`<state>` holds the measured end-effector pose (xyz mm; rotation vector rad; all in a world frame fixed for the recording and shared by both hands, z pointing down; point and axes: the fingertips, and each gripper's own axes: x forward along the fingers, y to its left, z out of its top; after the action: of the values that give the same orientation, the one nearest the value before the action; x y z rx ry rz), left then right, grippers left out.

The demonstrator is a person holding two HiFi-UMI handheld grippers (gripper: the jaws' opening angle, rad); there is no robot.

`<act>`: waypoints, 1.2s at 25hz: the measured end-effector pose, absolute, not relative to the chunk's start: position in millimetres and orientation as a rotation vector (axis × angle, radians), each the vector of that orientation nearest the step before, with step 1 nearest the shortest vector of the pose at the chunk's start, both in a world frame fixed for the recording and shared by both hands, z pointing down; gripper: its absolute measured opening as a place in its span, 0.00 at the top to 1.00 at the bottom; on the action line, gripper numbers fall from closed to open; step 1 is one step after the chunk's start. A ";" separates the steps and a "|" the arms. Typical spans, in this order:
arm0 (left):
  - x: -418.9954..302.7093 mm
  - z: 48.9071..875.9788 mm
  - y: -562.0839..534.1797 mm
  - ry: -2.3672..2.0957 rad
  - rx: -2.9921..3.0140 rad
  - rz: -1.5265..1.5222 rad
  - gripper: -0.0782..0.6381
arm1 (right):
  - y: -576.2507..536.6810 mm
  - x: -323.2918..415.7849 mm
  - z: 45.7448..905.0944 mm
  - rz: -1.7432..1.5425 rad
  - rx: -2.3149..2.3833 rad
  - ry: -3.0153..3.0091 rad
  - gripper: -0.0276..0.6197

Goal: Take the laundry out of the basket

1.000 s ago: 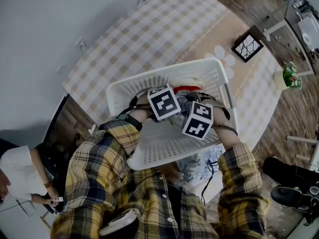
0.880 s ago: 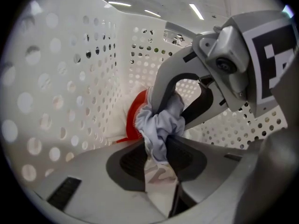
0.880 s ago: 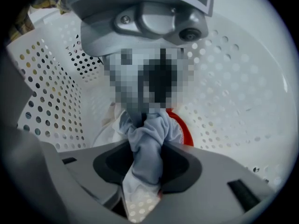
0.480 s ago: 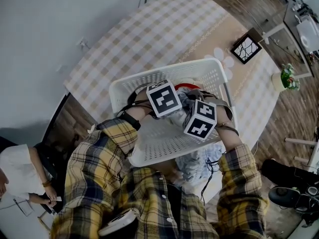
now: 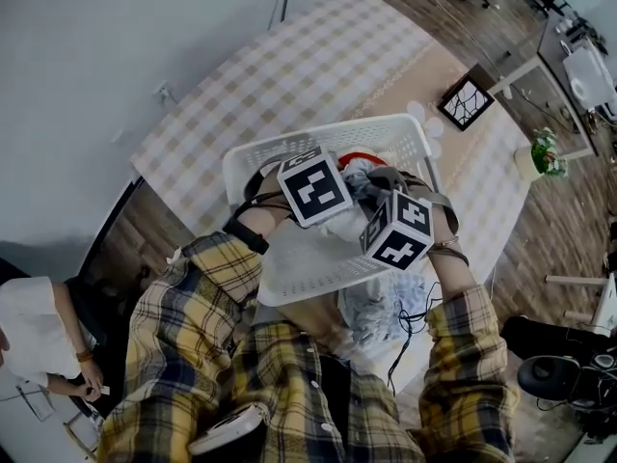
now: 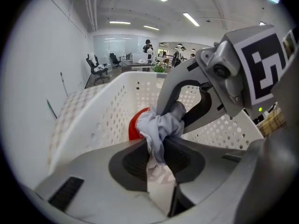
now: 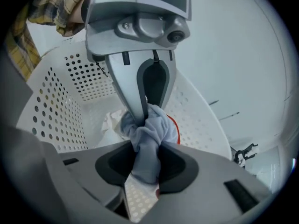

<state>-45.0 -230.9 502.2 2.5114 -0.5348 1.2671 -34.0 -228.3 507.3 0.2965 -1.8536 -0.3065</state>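
A white perforated laundry basket stands on the checked table. A pale grey-blue garment is bunched above the basket floor, and both grippers grip it from opposite sides. In the left gripper view my left gripper is shut on the grey garment, with the right gripper's jaws meeting the cloth from the far side. In the right gripper view my right gripper is shut on the same garment. A red item lies behind it against the basket wall. White cloth lies on the basket floor.
A crumpled pale cloth hangs at the table edge near the person's body. A framed picture and a small green plant sit at the table's right. A person in white sits at the lower left.
Both grippers have closed on the grey garment and lifted it slightly. The basket appears a bit farther up in the head view.
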 end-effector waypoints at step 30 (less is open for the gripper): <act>66.9 200.8 -122.5 -0.710 3.043 1.123 0.76 | -122.8 75.5 214.3 -0.681 0.784 -2.006 0.71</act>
<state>66.9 -122.5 200.8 3.0428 -0.7095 1.1233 75.5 -122.8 214.3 0.7844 -2.0063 -0.6807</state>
